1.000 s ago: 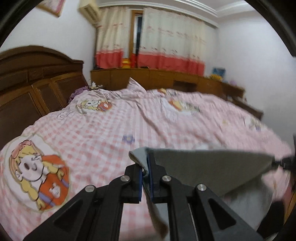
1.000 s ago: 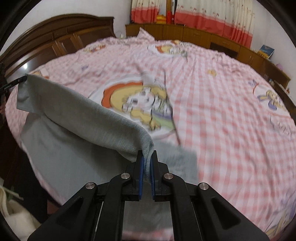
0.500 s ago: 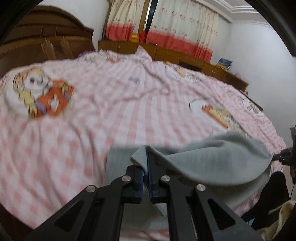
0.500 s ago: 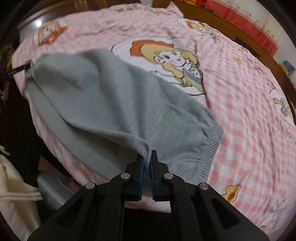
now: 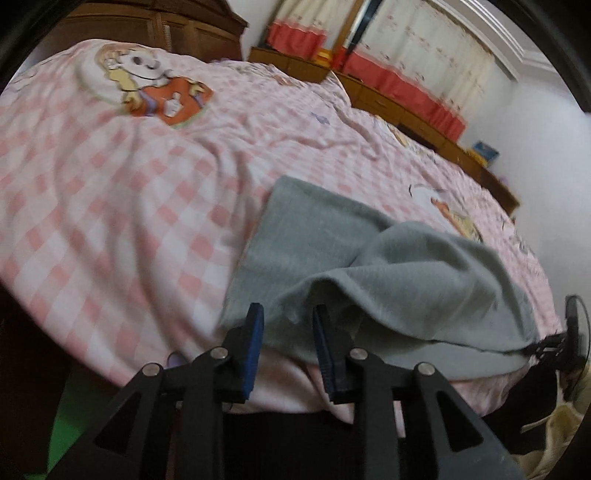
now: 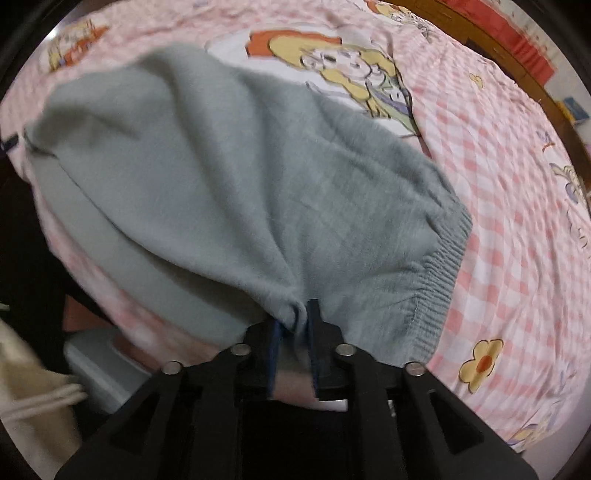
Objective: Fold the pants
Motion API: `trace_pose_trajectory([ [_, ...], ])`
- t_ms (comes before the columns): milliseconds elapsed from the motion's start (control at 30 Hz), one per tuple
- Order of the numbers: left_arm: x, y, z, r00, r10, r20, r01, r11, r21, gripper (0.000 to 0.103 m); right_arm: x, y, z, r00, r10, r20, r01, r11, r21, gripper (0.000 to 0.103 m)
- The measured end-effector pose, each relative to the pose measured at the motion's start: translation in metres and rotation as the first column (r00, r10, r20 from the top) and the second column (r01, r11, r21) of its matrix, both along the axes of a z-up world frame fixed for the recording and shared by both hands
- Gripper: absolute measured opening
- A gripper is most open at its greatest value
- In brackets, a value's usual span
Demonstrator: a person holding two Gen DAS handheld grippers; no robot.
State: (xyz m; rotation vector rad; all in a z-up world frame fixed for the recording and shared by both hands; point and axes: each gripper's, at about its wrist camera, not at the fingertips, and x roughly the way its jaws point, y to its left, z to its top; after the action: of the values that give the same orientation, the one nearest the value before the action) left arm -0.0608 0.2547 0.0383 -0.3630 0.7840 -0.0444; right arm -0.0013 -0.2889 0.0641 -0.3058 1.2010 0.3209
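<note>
Left wrist view: the pink checked bedspread (image 5: 122,206) fills the left side, with a cartoon print (image 5: 155,92) near its far edge and a dark wooden headboard (image 5: 147,29) behind it. Toward the middle, the grey pants (image 5: 369,258) lie near the bed's front edge, folded over on themselves, the upper layer humped up. The left gripper (image 5: 288,325) sits just in front of that fold; its jaws are opening and stand apart, with a corner of the cloth hanging loose between them and neither blue pad pressing on it. Far right, red-hemmed curtains (image 5: 406,74) hang above a low wooden cabinet (image 5: 424,122).

Right wrist view: the pants (image 6: 240,177) spread from the left edge across the middle of the bed, their ribbed waistband (image 6: 439,273) at the right. The right gripper (image 6: 293,321) has its jaws opening, a bunched cloth corner sitting between them; whether the pads press it I cannot tell. Right of it, checked bedspread (image 6: 517,221) with a yellow flower print (image 6: 480,363).
</note>
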Motion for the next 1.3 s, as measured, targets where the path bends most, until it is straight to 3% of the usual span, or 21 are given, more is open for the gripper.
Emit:
trace_pose_trajectory([
  [233, -0.022, -0.005, 0.031, 0.998, 0.060, 0.025, -0.060, 0.998, -0.002, 0.053, -0.001, 0.022, 0.059, 0.995, 0.045, 0.087, -0.054, 0.993, 0.105, 0.034],
  [333, -0.014, -0.012, 0.038, 0.998, 0.067, -0.007, -0.067, 0.997, 0.028, 0.053, 0.017, 0.057, 0.073, 0.987, 0.103, 0.121, -0.119, 0.985, 0.126, 0.034],
  [533, 0.010, -0.013, 0.039, 0.988, 0.147, -0.055, -0.148, 0.989, -0.020, 0.056, 0.056, 0.174, 0.080, 0.941, 0.297, 0.162, -0.322, 0.933, 0.158, 0.034],
  [667, 0.016, -0.013, 0.036, 0.980, 0.182, -0.077, -0.189, 0.978, -0.090, 0.056, 0.073, 0.259, 0.077, 0.886, 0.436, 0.155, -0.461, 0.864, 0.201, 0.034],
  [800, 0.016, -0.019, 0.029, 0.958, 0.251, -0.136, -0.262, 0.963, -0.067, 0.059, 0.086, 0.339, 0.061, 0.826, 0.549, 0.129, -0.564, 0.803, 0.191, 0.034],
  [1000, 0.010, -0.026, 0.019, 0.967, 0.207, -0.146, -0.229, 0.960, -0.162, 0.059, 0.095, 0.401, 0.035, 0.747, 0.657, 0.100, -0.664, 0.738, 0.119, 0.034],
  [1167, 0.019, -0.029, 0.024, 0.981, 0.149, -0.124, -0.170, 0.969, -0.181, 0.059, 0.105, 0.408, 0.022, 0.747, 0.664, 0.048, -0.664, 0.738, 0.125, 0.034],
  [1300, 0.027, -0.023, 0.019, 0.968, 0.217, -0.126, -0.238, 0.951, -0.195, 0.059, 0.103, 0.407, 0.018, 0.743, 0.668, 0.045, -0.668, 0.735, 0.114, 0.034],
])
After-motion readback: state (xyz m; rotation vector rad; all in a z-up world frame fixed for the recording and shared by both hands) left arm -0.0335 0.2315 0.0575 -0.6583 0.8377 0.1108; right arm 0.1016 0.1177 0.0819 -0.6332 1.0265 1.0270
